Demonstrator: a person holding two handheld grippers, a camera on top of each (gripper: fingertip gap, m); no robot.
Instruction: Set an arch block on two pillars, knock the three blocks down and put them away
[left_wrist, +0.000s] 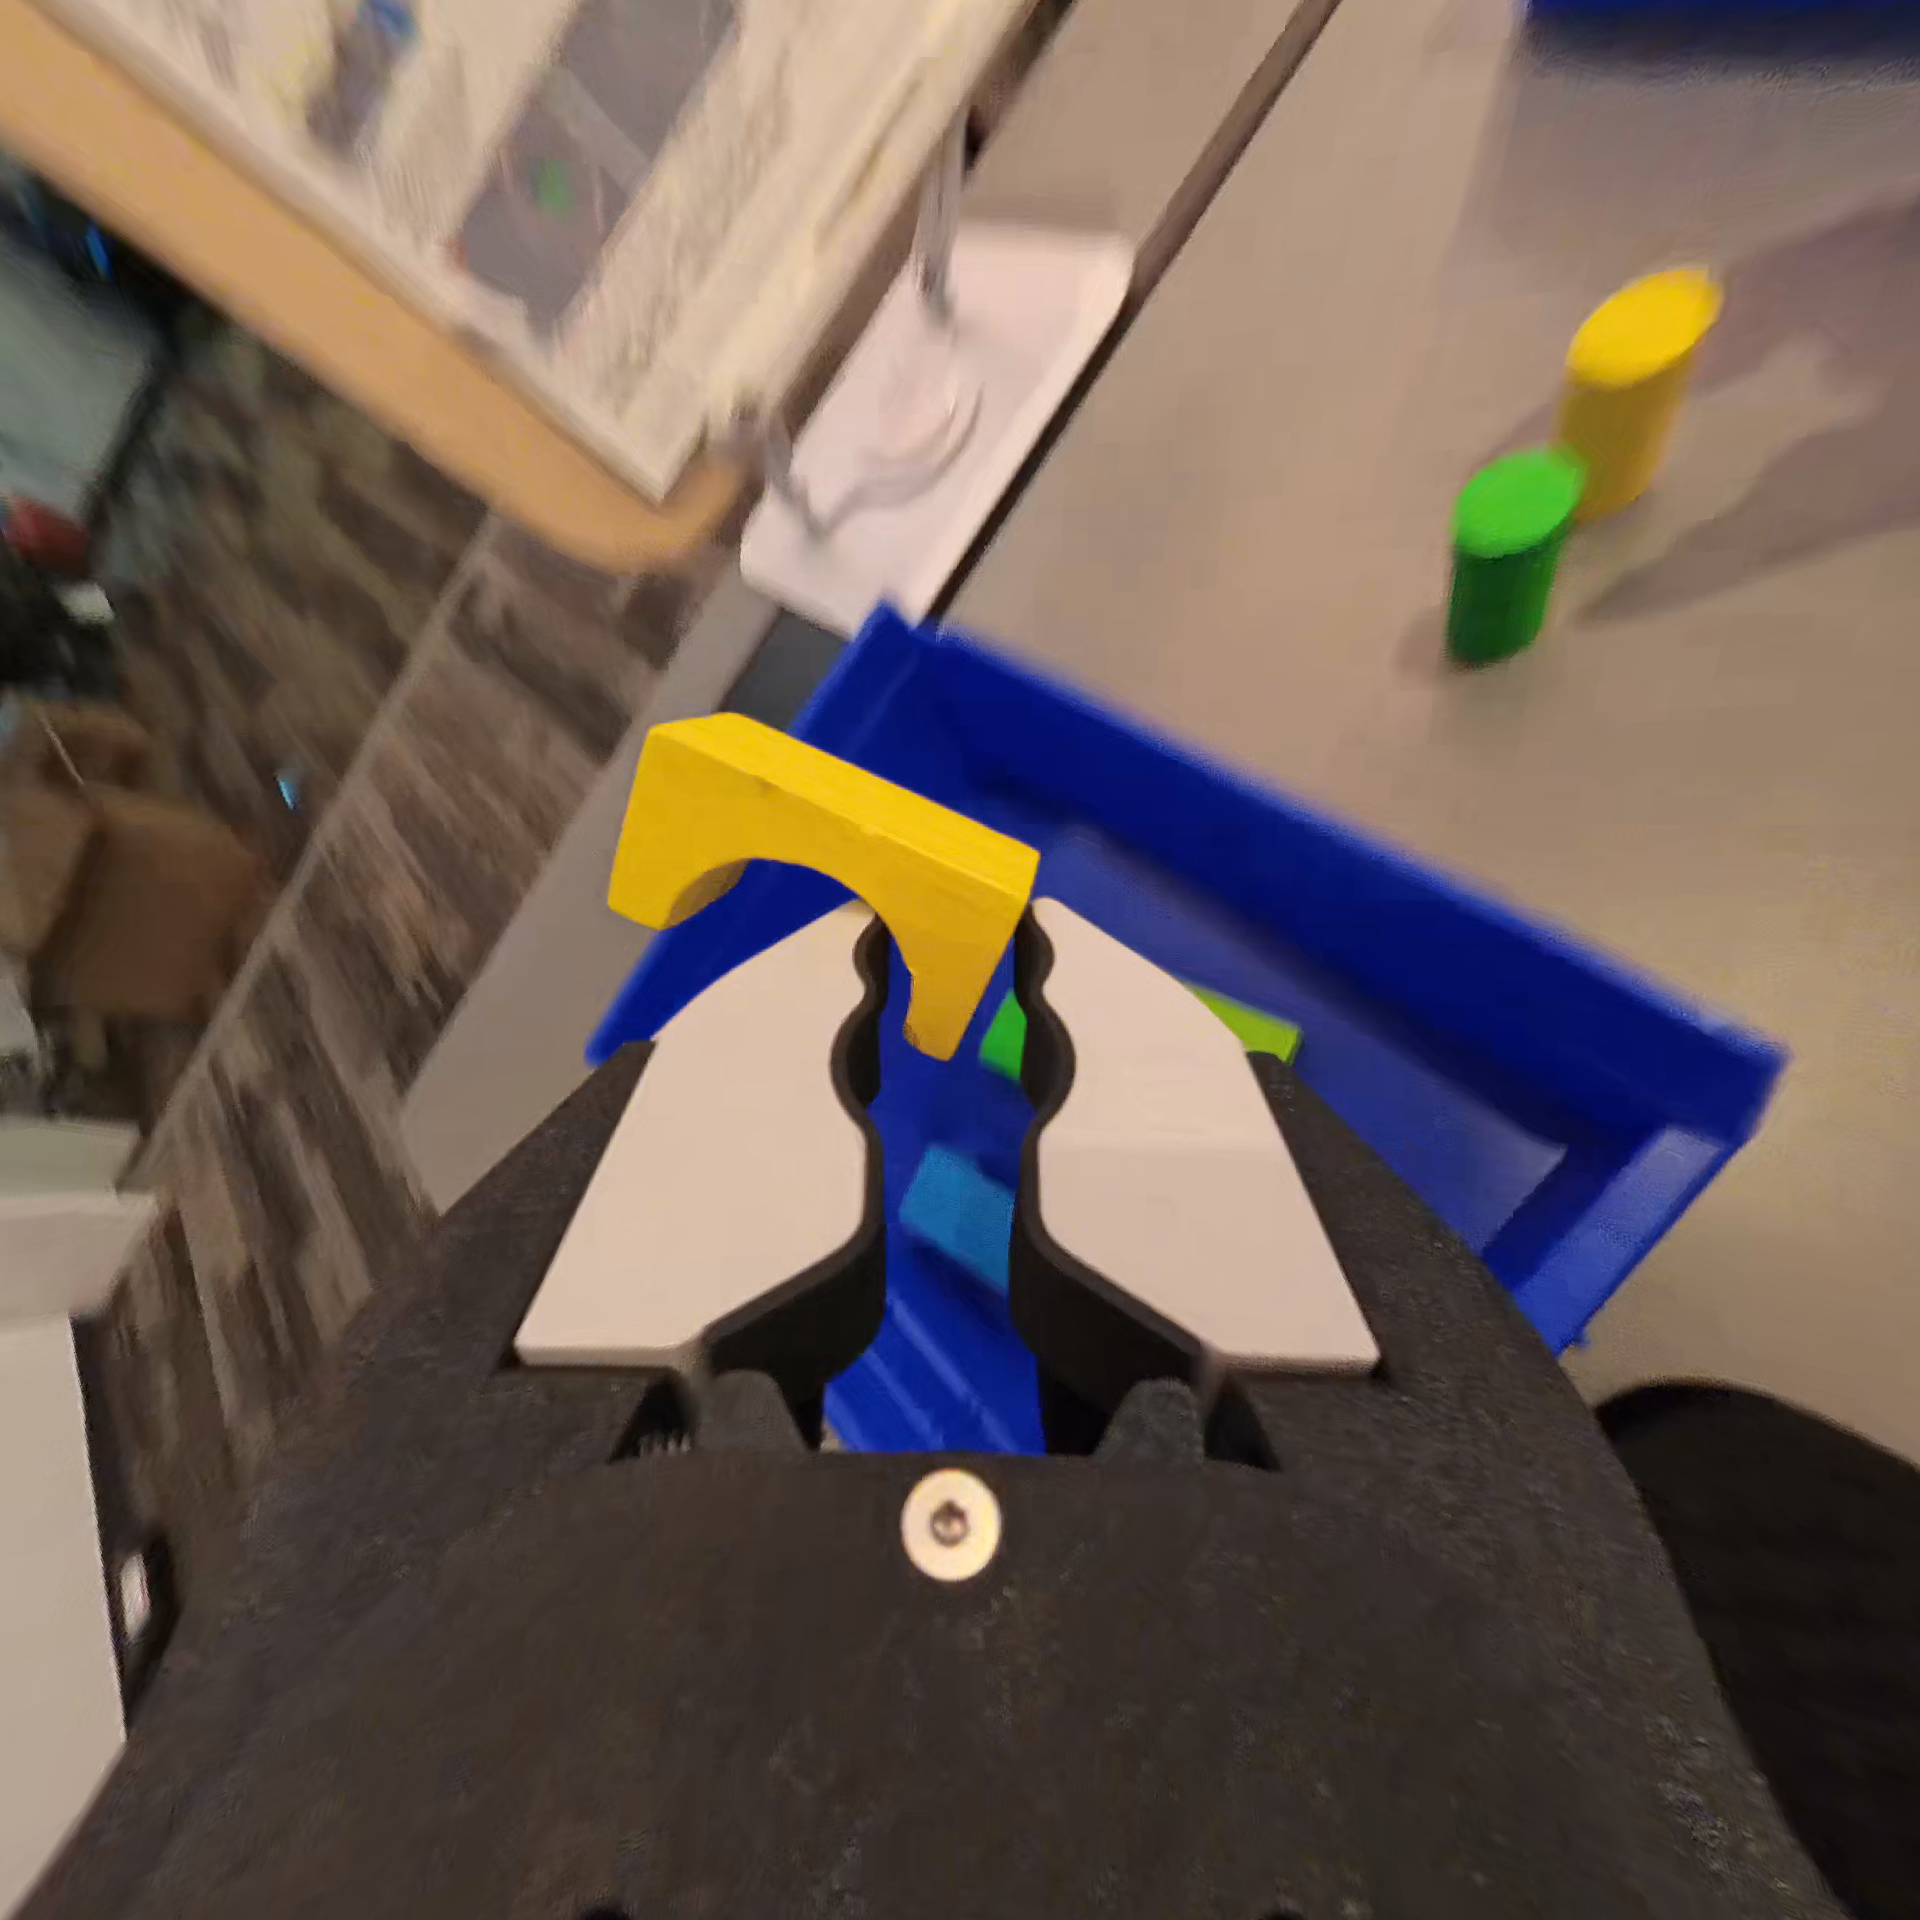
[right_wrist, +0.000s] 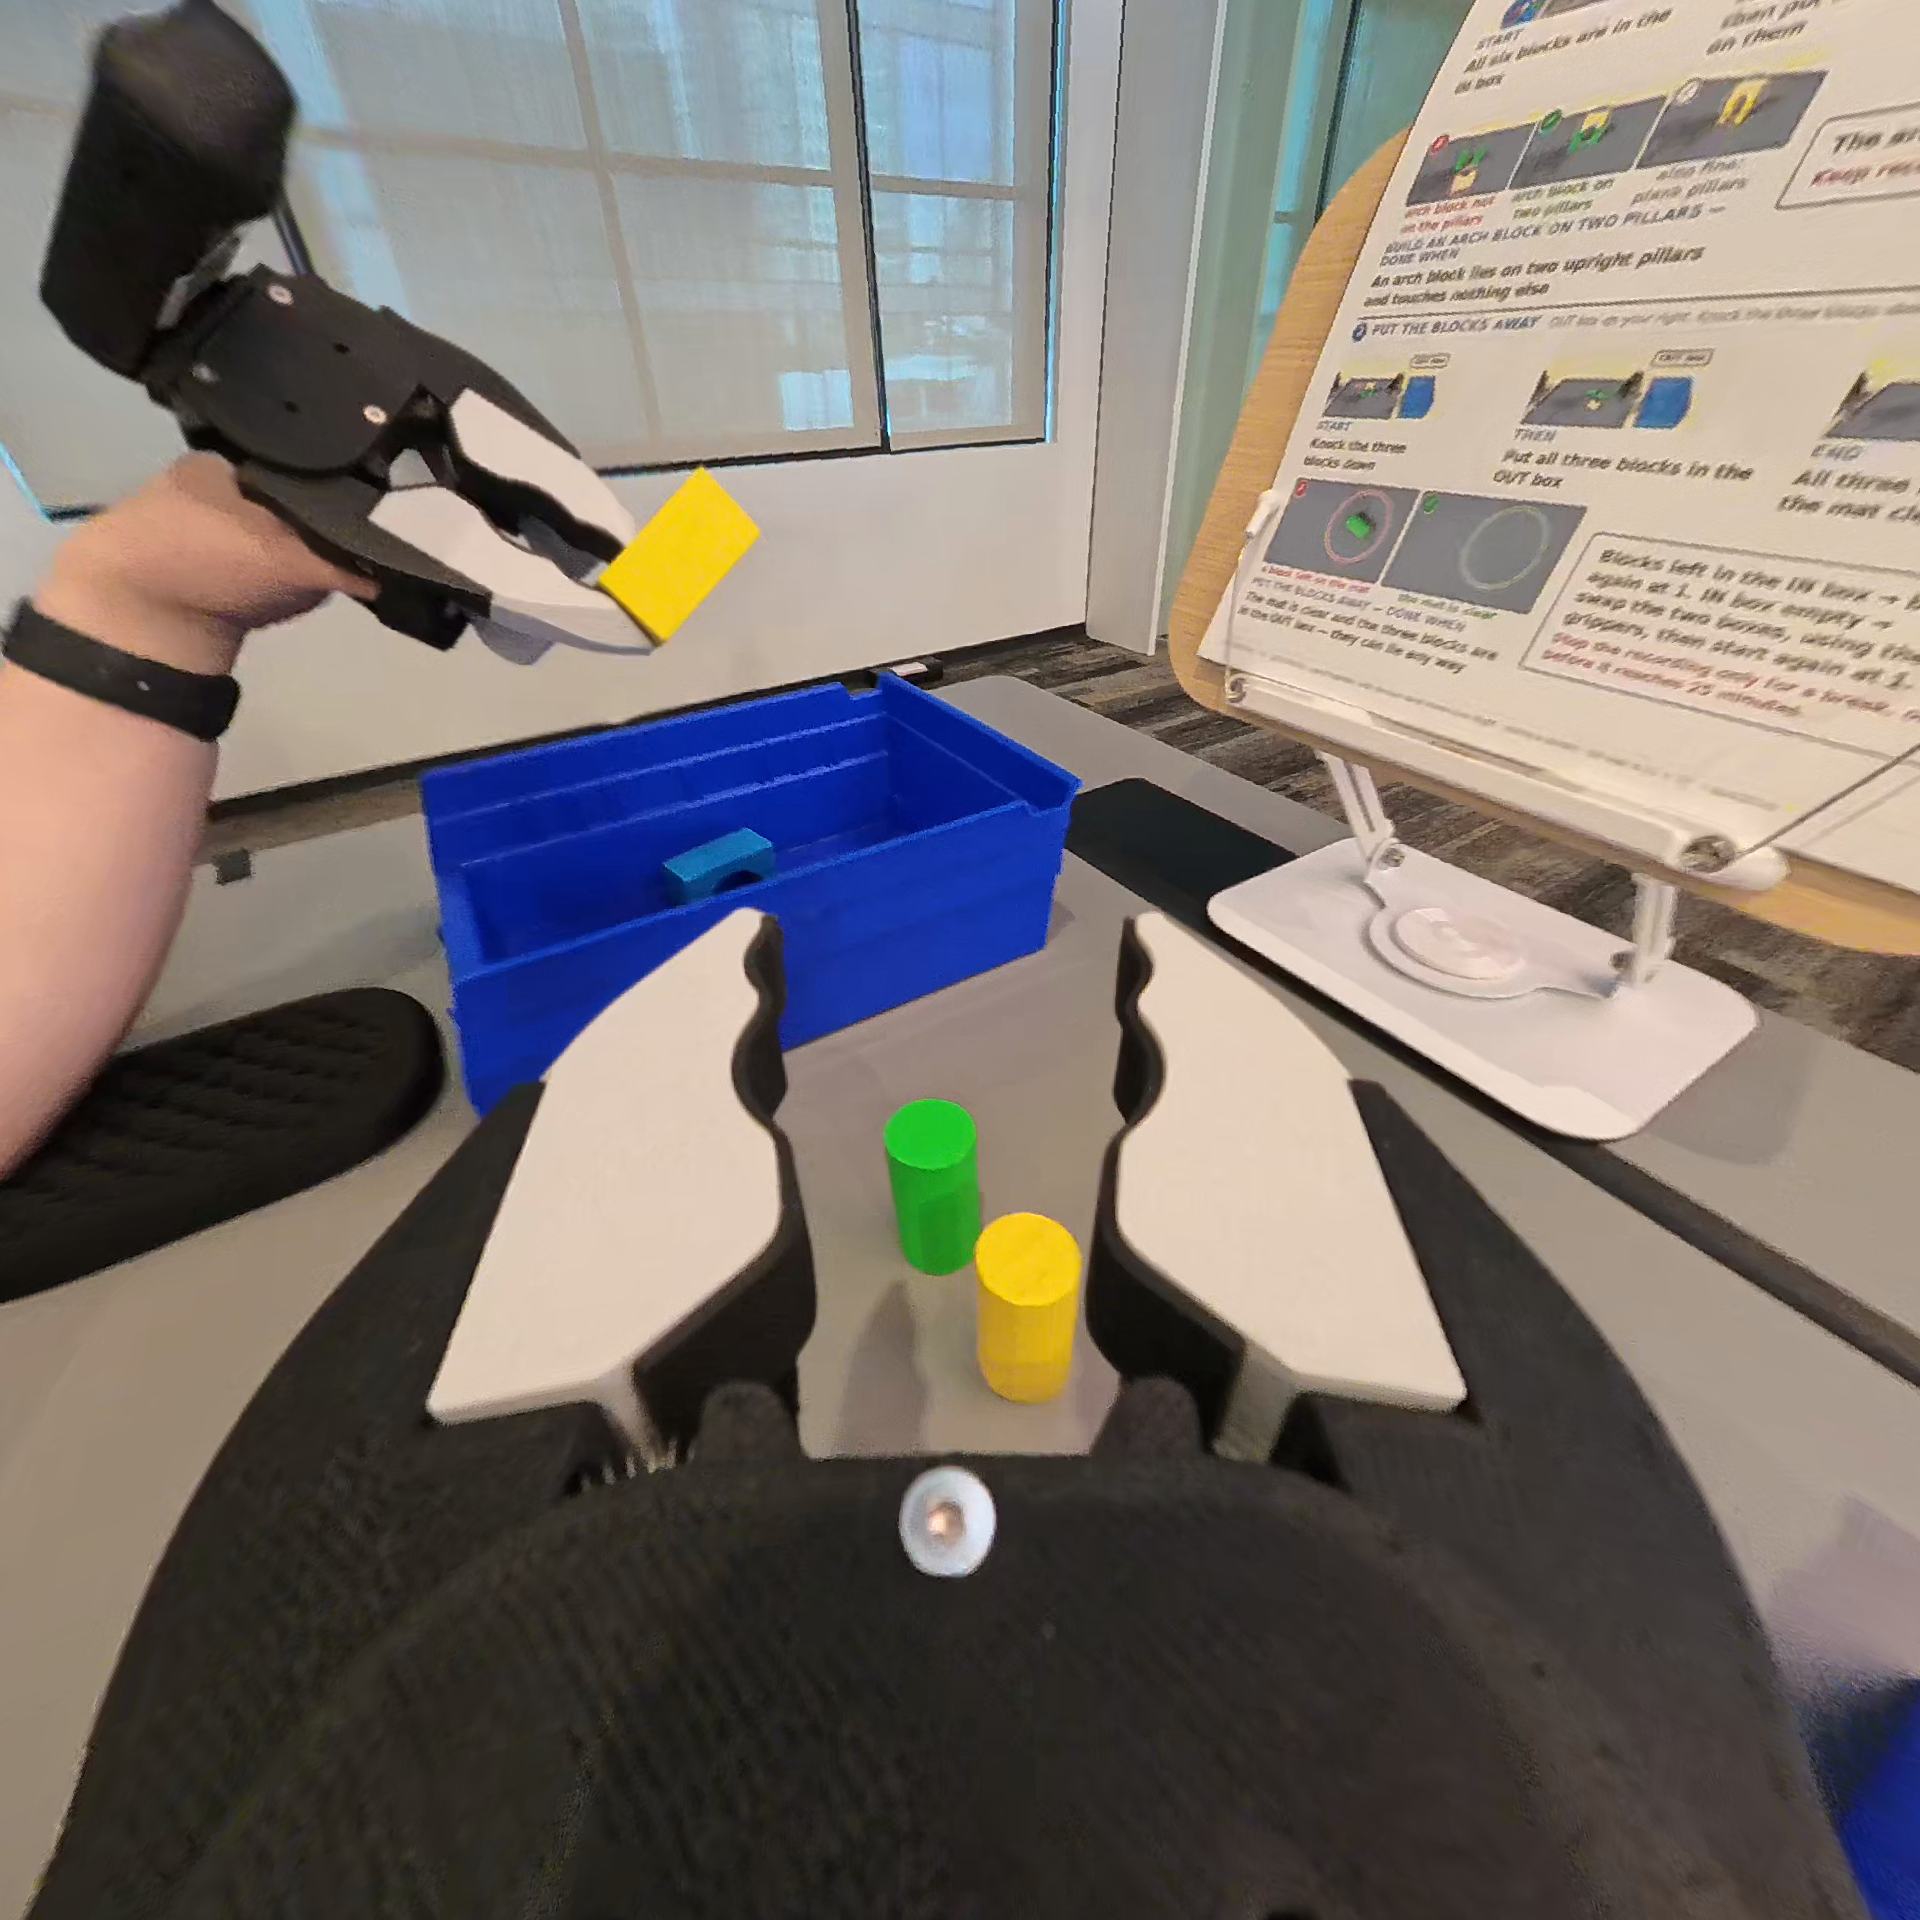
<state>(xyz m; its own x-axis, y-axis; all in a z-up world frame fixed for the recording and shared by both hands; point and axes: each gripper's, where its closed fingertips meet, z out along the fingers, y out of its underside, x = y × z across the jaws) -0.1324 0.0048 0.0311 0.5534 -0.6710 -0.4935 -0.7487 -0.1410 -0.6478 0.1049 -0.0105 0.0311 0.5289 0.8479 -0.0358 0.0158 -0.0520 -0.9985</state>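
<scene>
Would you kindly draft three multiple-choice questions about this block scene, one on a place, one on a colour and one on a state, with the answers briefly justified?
1. Where do the two pillars stand?
A. inside the blue box
B. on the grey table in front of the blue box
C. on the white stand's base

2. What colour is the arch block left in the box?
A. blue
B. red
C. yellow

3. How is the right gripper?
A. shut on a pillar
B. open and empty
C. shut on the arch

Answers:
1 B: the green pillar and yellow pillar stand upright on the table, nearer than the blue box.
2 A: a blue arch block lies on the box floor.
3 B: the right gripper has its jaws spread with nothing between them, while the left gripper grips the yellow arch block.
</scene>
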